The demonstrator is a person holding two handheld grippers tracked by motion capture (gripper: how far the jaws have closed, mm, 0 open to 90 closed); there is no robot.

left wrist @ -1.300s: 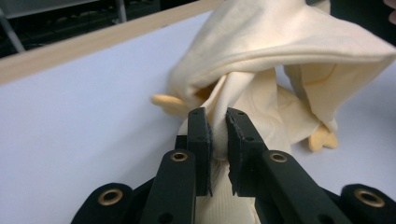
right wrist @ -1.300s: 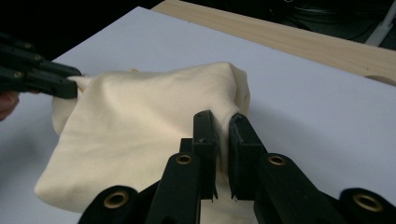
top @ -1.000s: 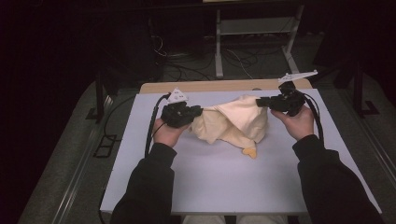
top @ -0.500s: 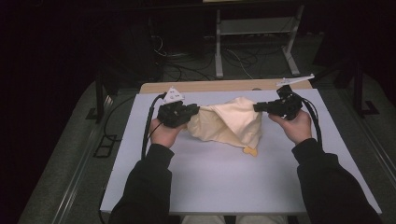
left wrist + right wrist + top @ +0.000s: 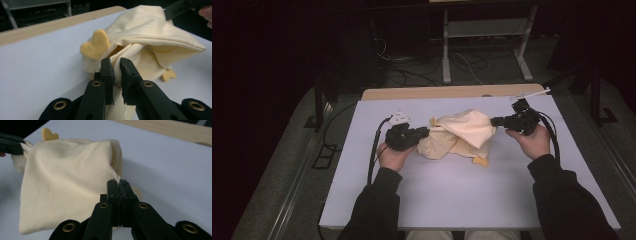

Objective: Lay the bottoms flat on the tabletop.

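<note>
Soft cream cloth [image 5: 464,134], rounded yellow felt tabs [image 5: 95,45]

A white table top [image 5: 462,195], wooden edge [image 5: 452,92], metal rack [image 5: 484,35] behind

We see both forearms, in dark sleeves, come in from the near edge and spread apart, each hand wrapped around the body of its tool from below. The left hand [image 5: 393,155] carries the left gripper [image 5: 426,132], which lies roughly level and points inward toward the other hand; a black cable loops back from it along the wrist. Its jaws stand nearly together — a narrow gap remains, with a fold of cream cloth [image 5: 140,47] pinched in it. The right hand [image 5: 528,142] holds the right gripper [image 5: 495,121] a little farther from us, also pointing inward. Its jaws are pressed tight — a thin edge of the same cloth is caught between them.
</note>
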